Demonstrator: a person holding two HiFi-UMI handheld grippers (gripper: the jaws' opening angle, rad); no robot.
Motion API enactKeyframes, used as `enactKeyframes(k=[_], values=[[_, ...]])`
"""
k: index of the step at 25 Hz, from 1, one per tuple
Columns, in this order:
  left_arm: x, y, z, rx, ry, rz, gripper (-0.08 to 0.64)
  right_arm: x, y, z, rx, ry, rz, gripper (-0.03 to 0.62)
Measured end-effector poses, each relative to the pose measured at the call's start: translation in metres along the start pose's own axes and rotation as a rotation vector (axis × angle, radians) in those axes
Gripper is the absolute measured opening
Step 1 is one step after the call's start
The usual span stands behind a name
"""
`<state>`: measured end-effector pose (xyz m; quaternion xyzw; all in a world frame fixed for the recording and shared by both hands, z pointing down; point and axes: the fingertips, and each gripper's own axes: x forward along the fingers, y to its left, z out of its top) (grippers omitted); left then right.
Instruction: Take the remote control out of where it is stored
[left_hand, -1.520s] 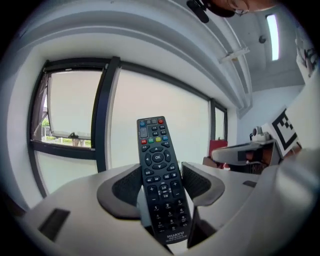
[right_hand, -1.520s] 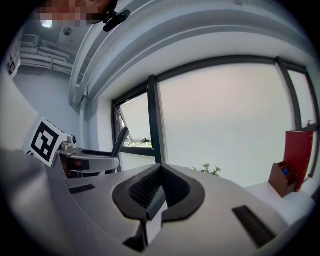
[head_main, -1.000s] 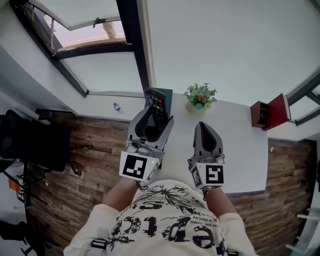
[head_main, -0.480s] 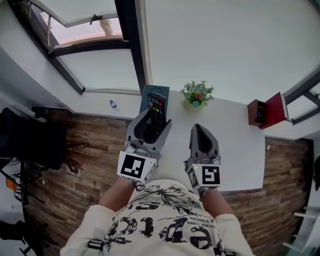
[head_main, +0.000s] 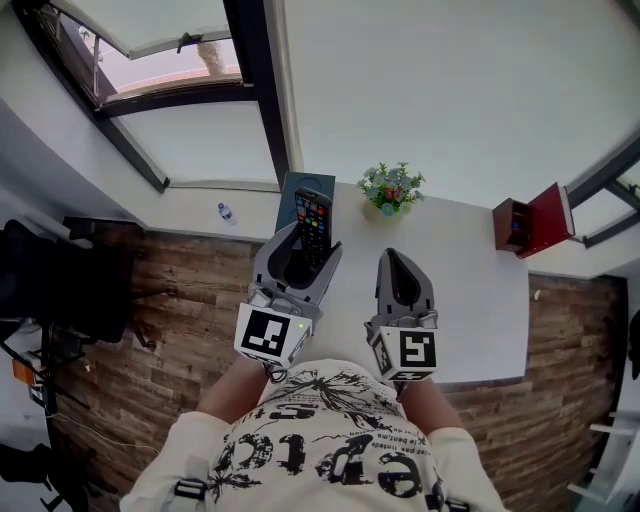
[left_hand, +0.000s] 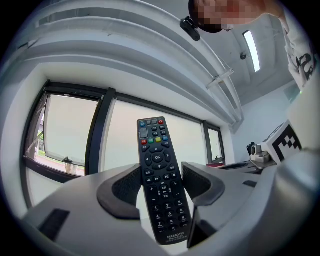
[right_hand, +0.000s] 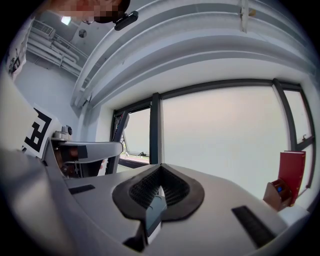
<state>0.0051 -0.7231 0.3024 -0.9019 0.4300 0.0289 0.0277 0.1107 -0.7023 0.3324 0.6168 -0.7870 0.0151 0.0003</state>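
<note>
Remote control (head_main: 312, 215) has drawn back toward the person over the last second: its top then reached the far edge of the dark holder (head_main: 296, 192), and the holder's upper part now shows beyond it.

Head view: the left gripper (head_main: 308, 242) has its jaws on either side of the remote, which overlaps the holder at the far edge of the white table (head_main: 470, 300). The right gripper (head_main: 401, 256) hovers beside it over the table. A potted plant (head_main: 390, 187) stands just right of the holder. A red box (head_main: 516, 226) sits open at the table's right end, lid raised; its contents cannot be made out.

Left gripper view: both pads (left_hand: 124, 189) press the remote's long edges, clamping it upright, buttons toward the camera. Its lower end is bare, with no holder around it.

Right gripper view: the jaws are closed together, tips meeting, with nothing between them. The red box appears at far right.
</note>
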Motion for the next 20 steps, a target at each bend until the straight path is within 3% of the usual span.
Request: enactKeyframes(k=[20], values=[[0.001, 0.001, -0.012, -0.009, 0.046, 0.028, 0.262, 0.001, 0.003, -0.006, -0.012, 0.017, 0.033, -0.008]])
